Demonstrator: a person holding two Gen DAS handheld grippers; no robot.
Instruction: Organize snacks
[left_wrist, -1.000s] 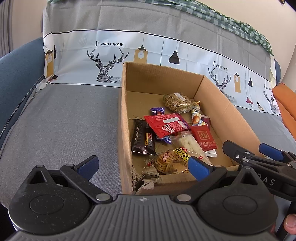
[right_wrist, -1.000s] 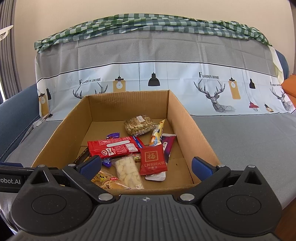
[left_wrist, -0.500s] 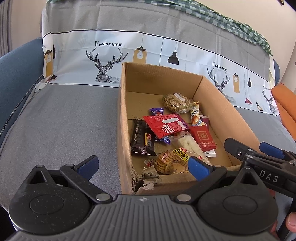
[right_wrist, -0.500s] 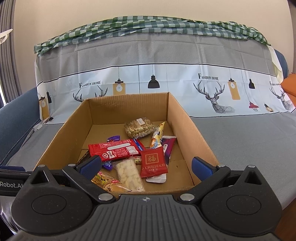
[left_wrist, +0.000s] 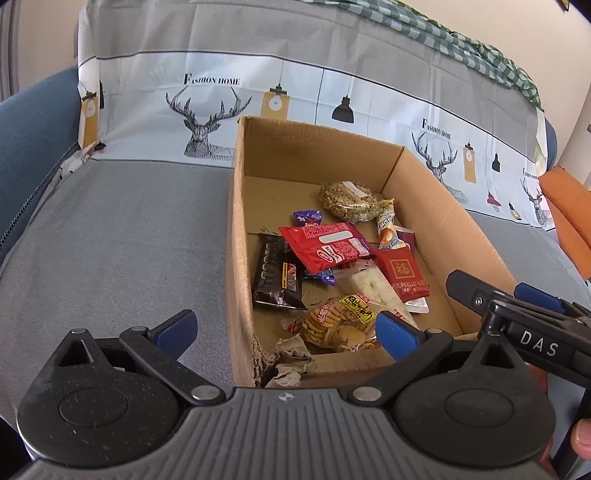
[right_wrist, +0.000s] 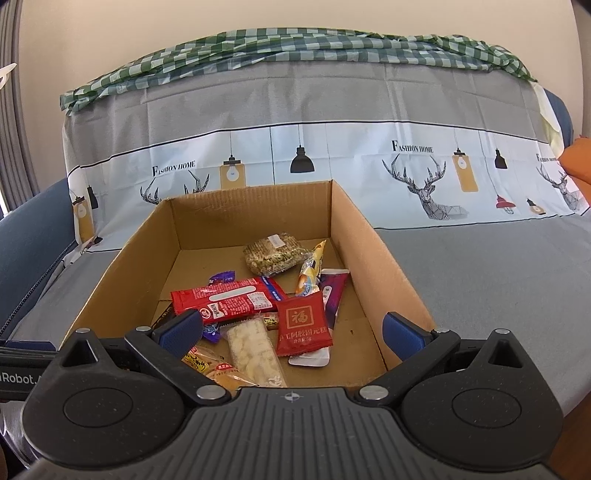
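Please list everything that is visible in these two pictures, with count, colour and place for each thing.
cardboard box: 1, brown, on the grey cover
long wafer packet: 1, red, box middle
square packet: 1, red, right of the white bar
nut bag: 1, clear, box rear
dark packet: 1, black-brown, by left wall
biscuit bag: 1, clear and yellow, front
white bar: 1, front
sofa cover: 1, grey, deer print
checked cloth: 1, green, sofa top
left tool: 1, black, blue pads, open
right tool: 1, same, open
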